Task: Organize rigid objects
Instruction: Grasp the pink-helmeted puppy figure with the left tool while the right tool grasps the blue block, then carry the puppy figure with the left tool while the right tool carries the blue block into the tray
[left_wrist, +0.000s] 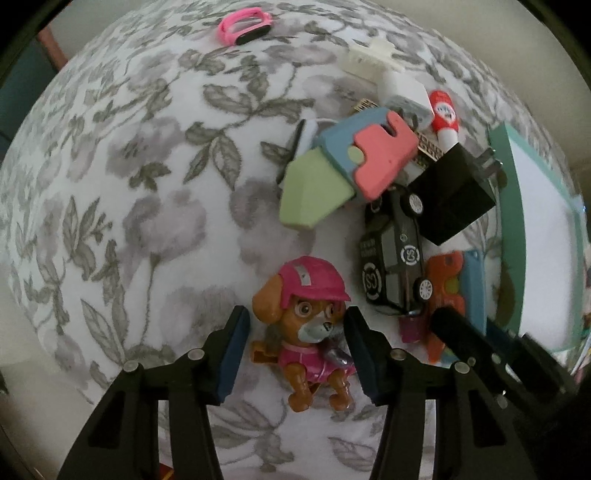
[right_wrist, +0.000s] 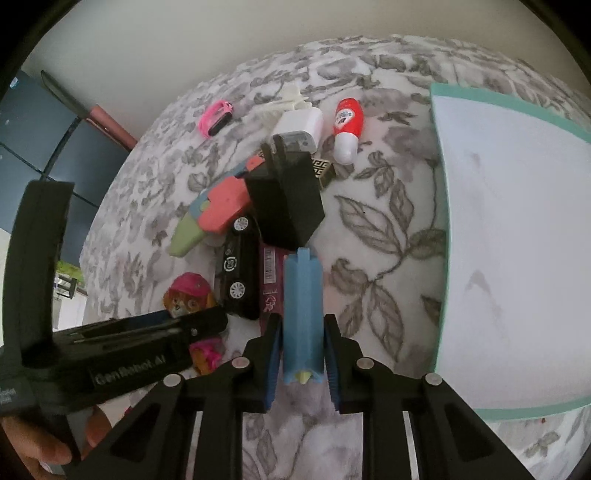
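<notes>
From the left wrist, the left gripper (left_wrist: 295, 350) is straddling the pup toy (left_wrist: 306, 332) on the floral cloth (left_wrist: 129, 184), jaws apart and not yet pressing, likely lining up a pick.

From the right wrist, the right gripper (right_wrist: 301, 362) is clenching the blue block (right_wrist: 302, 306) beside the pile, probably bound for the teal tray (right_wrist: 441, 295).
</notes>
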